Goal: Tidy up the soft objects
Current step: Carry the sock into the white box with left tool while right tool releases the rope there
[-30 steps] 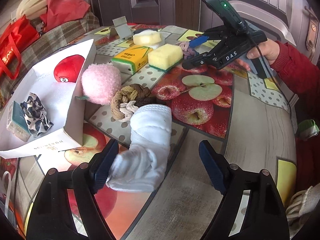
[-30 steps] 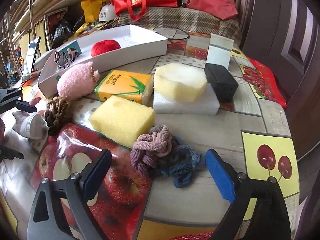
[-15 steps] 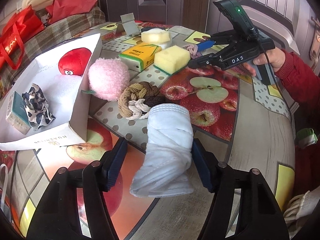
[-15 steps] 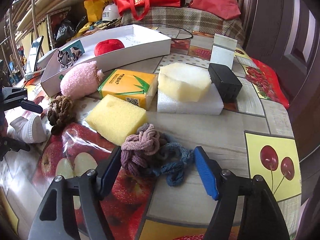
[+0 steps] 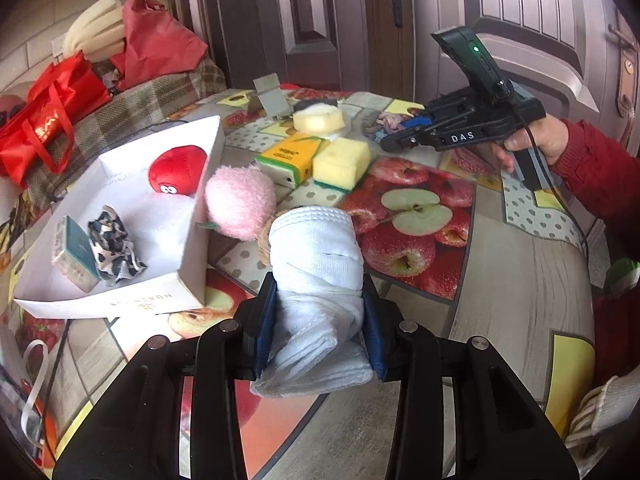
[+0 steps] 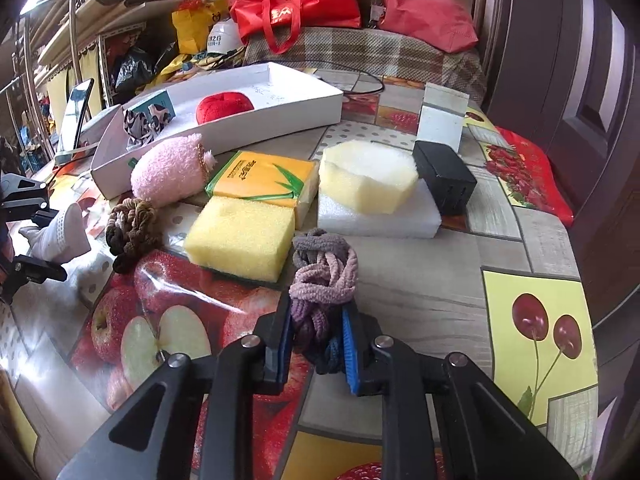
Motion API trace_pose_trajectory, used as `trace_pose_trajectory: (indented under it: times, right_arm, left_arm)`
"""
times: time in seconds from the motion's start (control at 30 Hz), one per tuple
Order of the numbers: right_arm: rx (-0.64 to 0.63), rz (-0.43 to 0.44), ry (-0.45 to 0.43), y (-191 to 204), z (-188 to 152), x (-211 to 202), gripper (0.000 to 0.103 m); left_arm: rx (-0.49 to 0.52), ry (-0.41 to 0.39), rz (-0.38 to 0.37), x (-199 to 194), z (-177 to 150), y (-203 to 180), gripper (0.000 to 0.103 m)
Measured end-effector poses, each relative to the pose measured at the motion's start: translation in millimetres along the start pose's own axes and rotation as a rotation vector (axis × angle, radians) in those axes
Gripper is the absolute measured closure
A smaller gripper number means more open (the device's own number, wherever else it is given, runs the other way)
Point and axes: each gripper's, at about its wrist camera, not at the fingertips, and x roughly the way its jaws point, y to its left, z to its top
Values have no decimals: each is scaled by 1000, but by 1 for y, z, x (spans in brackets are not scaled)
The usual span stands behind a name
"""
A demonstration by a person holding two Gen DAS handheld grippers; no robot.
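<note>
Now the left gripper [image 5: 318, 328] is closing, pads pressing a white sock [image 5: 316, 264]; the right gripper [image 6: 316, 344] pinches knotted hair ties [image 6: 322, 280].

The open box [image 6: 224, 128] is taken as landmark. A plush ball [image 6: 224, 106] and a crumpled cloth [image 6: 140, 120] are held in it. A fluffy toy [image 6: 168, 174] is set against its near wall, a tissue pack [image 6: 260, 178] right of that, a sponge [image 6: 240, 236] nearer still.
</note>
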Motion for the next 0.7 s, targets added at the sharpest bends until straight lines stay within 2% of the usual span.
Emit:
trace_pose_trajectory:
  times: [0.17, 0.3, 0.43, 0.7]
  right_arm:
    - [84, -77, -201, -12, -7, -38, 84]
    - [172, -120, -353, -20, -15, -67, 84]
    - [168, -106, -397, -4, -10, -71, 84]
    - [139, -14, -396, 31, 8, -53, 84]
  left_arm:
    - [-159, -183, 140, -37, -8, 27, 66]
    - [-230, -219, 255, -45, -11, 37, 65]
    - [-234, -220, 336, -43, -11, 37, 65]
    - [-327, -214, 347, -42, -16, 54, 65]
